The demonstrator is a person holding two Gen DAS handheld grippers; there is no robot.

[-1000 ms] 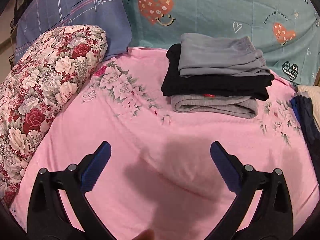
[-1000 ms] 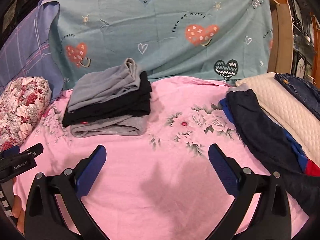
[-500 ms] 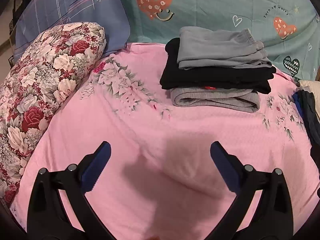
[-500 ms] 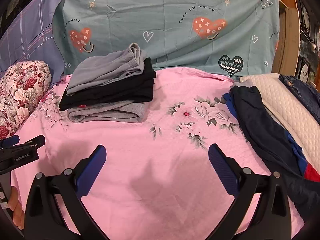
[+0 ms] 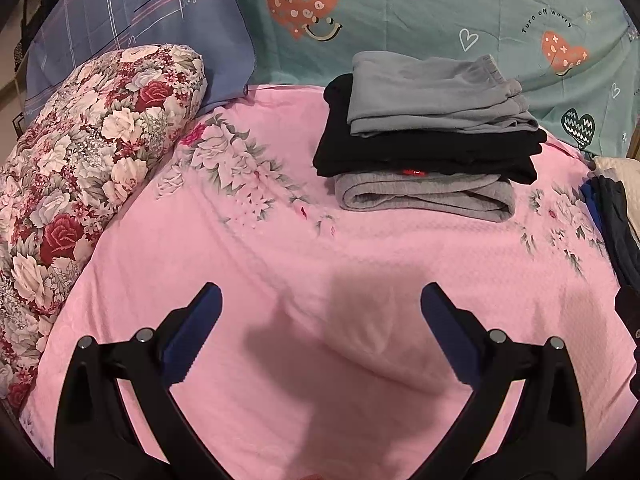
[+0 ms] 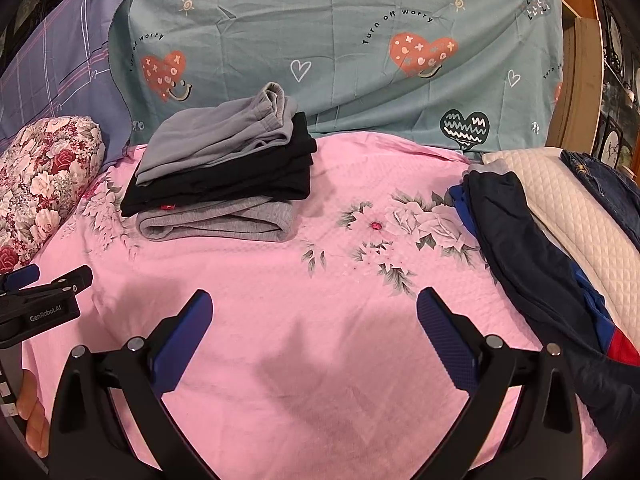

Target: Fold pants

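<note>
A stack of three folded pants (image 5: 428, 136), grey over black over grey, sits at the back of the pink bed; it also shows in the right wrist view (image 6: 224, 176). Unfolded dark navy pants (image 6: 532, 264) with blue and red trim lie along the bed's right side, and their edge shows in the left wrist view (image 5: 612, 216). My left gripper (image 5: 320, 328) is open and empty above the pink sheet. My right gripper (image 6: 314, 328) is open and empty, left of the navy pants. The left gripper also shows at the left edge of the right wrist view (image 6: 36, 300).
A floral bolster pillow (image 5: 80, 184) lies along the left side. Teal (image 6: 340, 52) and purple (image 5: 132, 20) pillows stand at the back. A white quilted pad (image 6: 572, 232) with blue jeans (image 6: 608, 188) on it lies at the right.
Both views have shifted slightly; the folded stack sits a little lower and nearer in the left wrist view. Both grippers stay open and empty.
</note>
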